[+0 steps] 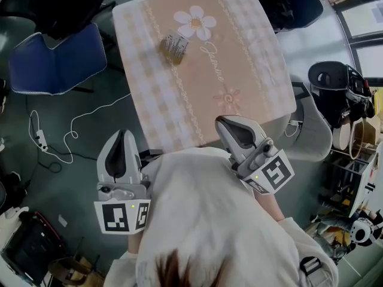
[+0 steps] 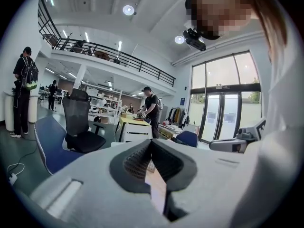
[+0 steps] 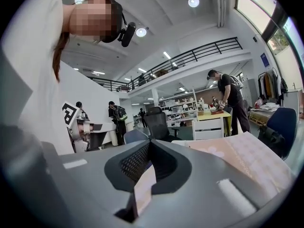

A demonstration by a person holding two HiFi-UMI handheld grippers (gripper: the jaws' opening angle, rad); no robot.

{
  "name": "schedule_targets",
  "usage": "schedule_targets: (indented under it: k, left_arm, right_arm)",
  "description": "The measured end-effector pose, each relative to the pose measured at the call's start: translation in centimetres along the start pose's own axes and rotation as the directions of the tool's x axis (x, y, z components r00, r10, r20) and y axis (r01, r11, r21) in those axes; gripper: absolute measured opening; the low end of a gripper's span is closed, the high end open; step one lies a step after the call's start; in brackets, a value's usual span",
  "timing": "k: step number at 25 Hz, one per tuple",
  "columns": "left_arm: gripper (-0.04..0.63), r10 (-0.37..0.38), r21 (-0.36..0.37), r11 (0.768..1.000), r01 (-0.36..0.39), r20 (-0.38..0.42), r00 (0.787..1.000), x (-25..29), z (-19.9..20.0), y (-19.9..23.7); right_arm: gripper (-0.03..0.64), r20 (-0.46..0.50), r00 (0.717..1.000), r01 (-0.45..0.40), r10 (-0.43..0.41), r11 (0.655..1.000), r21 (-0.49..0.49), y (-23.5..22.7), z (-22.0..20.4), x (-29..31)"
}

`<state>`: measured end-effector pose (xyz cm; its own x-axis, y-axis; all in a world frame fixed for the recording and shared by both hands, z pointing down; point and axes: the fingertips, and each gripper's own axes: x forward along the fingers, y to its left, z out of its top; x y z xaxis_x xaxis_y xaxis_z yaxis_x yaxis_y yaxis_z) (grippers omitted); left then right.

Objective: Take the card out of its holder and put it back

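Here, left tool closed, right tool closed, both empty

Holding left gripper and right gripper side by side, apart, both pointed forward and slightly down. Both clamped fully shut, tips meeting, nothing gripped.

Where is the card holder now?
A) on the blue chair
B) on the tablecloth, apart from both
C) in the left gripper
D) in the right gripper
B: the card holder lies on the tablecloth by the flower print, far from the shut, empty left gripper and right gripper.
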<state>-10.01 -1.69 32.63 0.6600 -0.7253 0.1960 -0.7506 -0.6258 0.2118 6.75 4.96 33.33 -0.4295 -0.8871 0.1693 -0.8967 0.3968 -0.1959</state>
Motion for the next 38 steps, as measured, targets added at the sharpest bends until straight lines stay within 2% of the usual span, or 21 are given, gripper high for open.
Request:
schedule_targets:
  k: [14, 24, 38]
  left_arm:
    - [0.000, -0.003, 0.004, 1.000, 0.003, -0.001, 1.000, -0.5, -0.2, -0.2]
    - [0.000, -0.009, 0.000, 1.000, 0.009, -0.016, 1.000, -0.4, -0.6, -0.5]
    - [0.000, 0.001, -0.009, 1.000, -0.001, -0.021, 1.000, -0.1, -0.8, -0.1]
  right_arm:
    - [-0.002, 0.001, 0.999, 0.032, -0.032, 0.999, 0.003, -0.2, -0.8, -1.3]
    - [-0.002, -0.025, 1.000, -0.013, 0.013, 1.000, 0.009, 0.4, -1.6, -1.1]
    - [-0.002, -0.024, 1.000, -0.004, 0.005, 1.000, 0.019, -0.1, -1.6, -0.8]
